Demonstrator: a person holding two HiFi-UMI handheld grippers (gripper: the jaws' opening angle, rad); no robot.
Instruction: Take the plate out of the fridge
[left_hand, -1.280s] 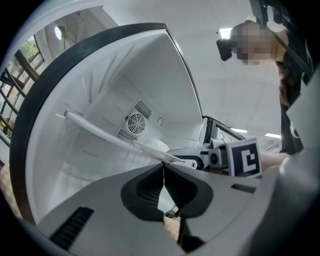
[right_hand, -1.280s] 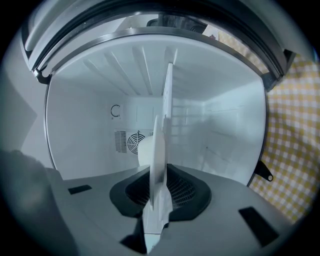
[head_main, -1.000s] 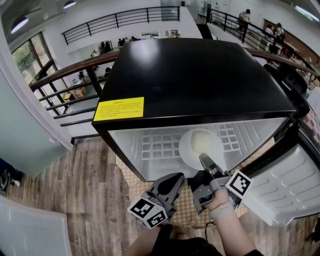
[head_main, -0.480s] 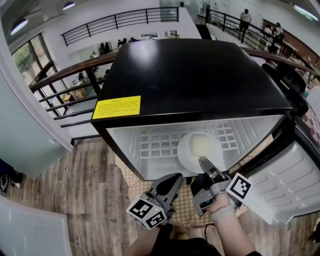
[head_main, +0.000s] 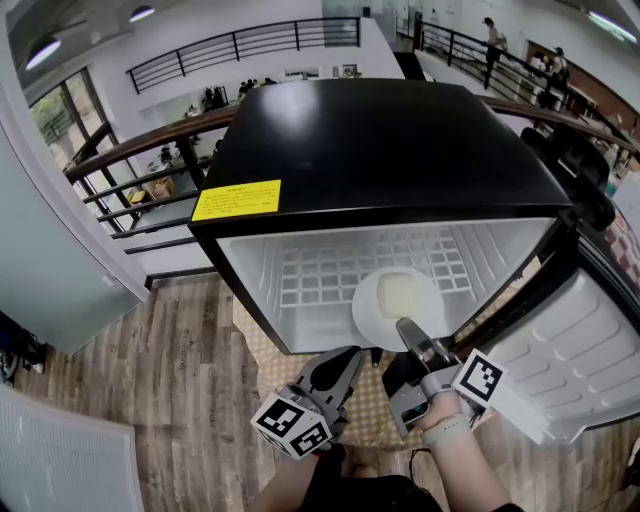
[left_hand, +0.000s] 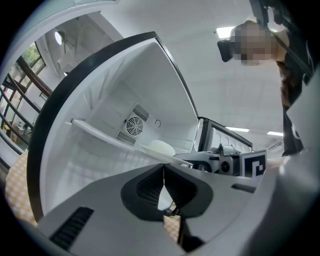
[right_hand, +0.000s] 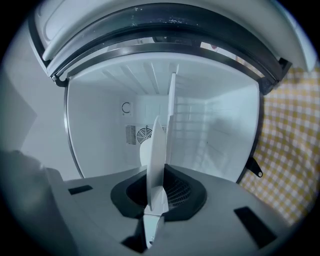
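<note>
The small black fridge (head_main: 380, 150) stands with its white-lined door (head_main: 570, 365) swung open to the right, so access is already dealt with. The round white plate (head_main: 396, 298) is inside, low on the right of the white cavity over the white wire shelf (head_main: 320, 278), with its near rim at the front opening. The right gripper (head_main: 406, 328) has its jaws clamped on that near rim; its own view shows the plate edge-on, pinched between the two pads. The grasp therefore looks made. Whether the plate is resting on the shelf or is lifted just clear of it, I cannot tell.

The left gripper (head_main: 350, 360) hangs in front of the fridge, beside the right one and apart from the plate, its jaws together with nothing between them.

By my reading the task is about half done: door open, plate gripped. What remains is to draw the plate level out past the front lip, clear of the door, and hold it free of the fridge
</note>
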